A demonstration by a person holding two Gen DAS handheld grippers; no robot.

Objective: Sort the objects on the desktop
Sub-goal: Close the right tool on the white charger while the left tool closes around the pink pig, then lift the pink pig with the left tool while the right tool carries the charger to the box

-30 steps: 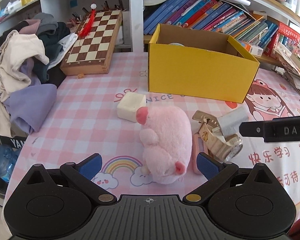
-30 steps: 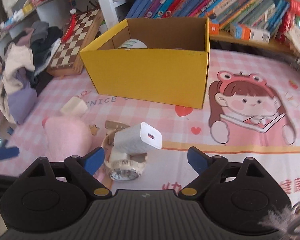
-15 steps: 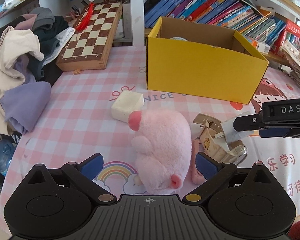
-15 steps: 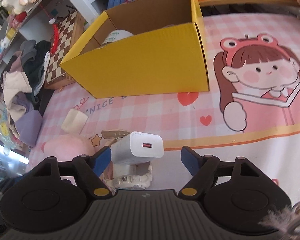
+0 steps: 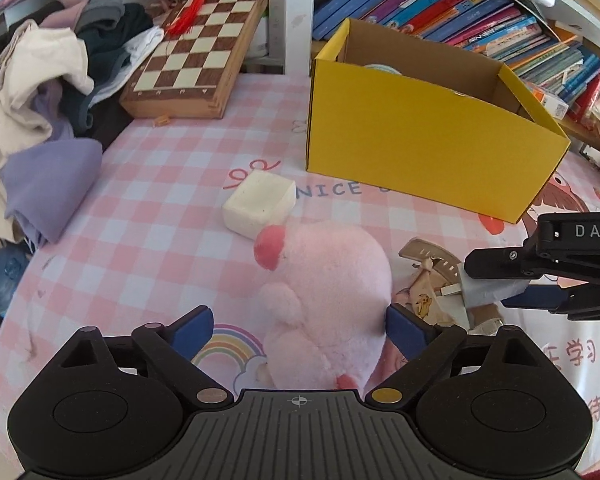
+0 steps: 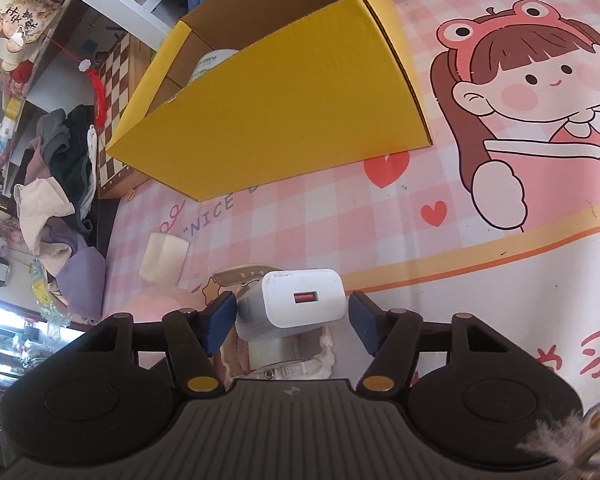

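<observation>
Right gripper [image 6: 288,320] fingers, just closing, straddle the white charger [image 6: 303,304] without pressing yet, positioned for lifting; left gripper [image 5: 298,326] spread beside the pink plush [image 5: 328,292].

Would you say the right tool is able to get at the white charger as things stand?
Probably yes: the right tool already straddles the white charger, its jaws just closing, small gaps still showing. Nothing blocks it; the charger rests atop a watch.

box [image 5: 420,152]: back of my view, behind the plush [image 5: 332,280]
charger [image 6: 304,304]: right of plush
chessboard [image 5: 196,60]: far left
</observation>
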